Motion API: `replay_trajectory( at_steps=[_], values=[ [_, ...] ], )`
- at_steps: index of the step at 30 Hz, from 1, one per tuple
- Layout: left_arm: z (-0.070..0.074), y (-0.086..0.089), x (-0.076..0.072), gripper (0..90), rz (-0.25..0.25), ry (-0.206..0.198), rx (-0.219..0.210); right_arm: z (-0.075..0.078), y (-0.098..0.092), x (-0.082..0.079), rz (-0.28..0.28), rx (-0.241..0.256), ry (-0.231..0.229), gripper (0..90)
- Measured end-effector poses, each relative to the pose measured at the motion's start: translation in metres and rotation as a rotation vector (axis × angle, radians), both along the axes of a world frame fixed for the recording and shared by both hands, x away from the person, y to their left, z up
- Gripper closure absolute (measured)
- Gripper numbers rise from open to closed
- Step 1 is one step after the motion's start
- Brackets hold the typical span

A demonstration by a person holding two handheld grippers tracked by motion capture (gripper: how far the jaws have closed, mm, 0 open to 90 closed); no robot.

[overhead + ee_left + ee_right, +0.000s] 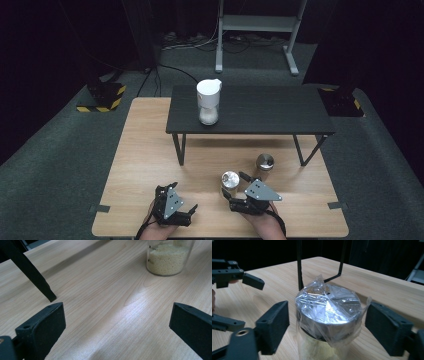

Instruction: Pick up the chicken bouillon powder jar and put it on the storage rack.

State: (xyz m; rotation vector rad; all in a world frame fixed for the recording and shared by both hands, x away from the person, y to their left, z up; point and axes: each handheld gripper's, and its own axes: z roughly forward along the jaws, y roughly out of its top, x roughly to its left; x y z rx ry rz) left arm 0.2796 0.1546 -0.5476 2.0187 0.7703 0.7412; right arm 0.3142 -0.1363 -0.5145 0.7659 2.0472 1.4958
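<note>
The right gripper (325, 325) sits at the near right of the wooden table (140, 150). Its two jaws are wide apart, one on each side of a glass jar (328, 315) full of little yellow grains. The jar has a shiny metal lid wrapped in crinkly clear plastic. No jaw touches it yet, so the step looks like taking hold of this jar.

To do it well, the jaws should go a bit lower, onto the hard side of the lid or the glass, not just the loose plastic. The plastic looks slippery and could slide. Squeeze slowly and evenly so the jar stays standing up.

The left gripper (172, 207) waits at the near left of the table. Its jaws are apart too, with nothing between them but bare wood. It points toward the jar and could help steady it.

Counting now. There are two grippers. There are two jars with shiny lids on the wooden table: the one by the right gripper, and a second jar (264, 166) a little farther and to the right. There is one tall container with a white lid (208, 101) on one small black table (280, 112) at the far side.
</note>
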Motion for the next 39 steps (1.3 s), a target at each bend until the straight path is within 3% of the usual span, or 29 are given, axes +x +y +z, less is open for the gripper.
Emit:
replay_trajectory(
  at_steps=[9, 21, 39],
  values=[
    [0.0, 0.0001, 0.0001, 0.7, -0.001, 0.001, -0.002, -0.0027, 0.0037, 0.0054, 0.013, 0.023, -0.005, 30.9],
    [0.0, 0.0002, -0.0002, 0.7, -0.004, -0.001, -0.001, -0.0073, 0.0023, 0.0085, 0.024, 0.065, -0.003, 33.6],
    [0.0, 0.0002, -0.0005, 0.7, -0.007, -0.003, -0.003, -0.0042, 0.0021, 0.0077, 0.019, 0.051, -0.005, 34.1]
  ],
)
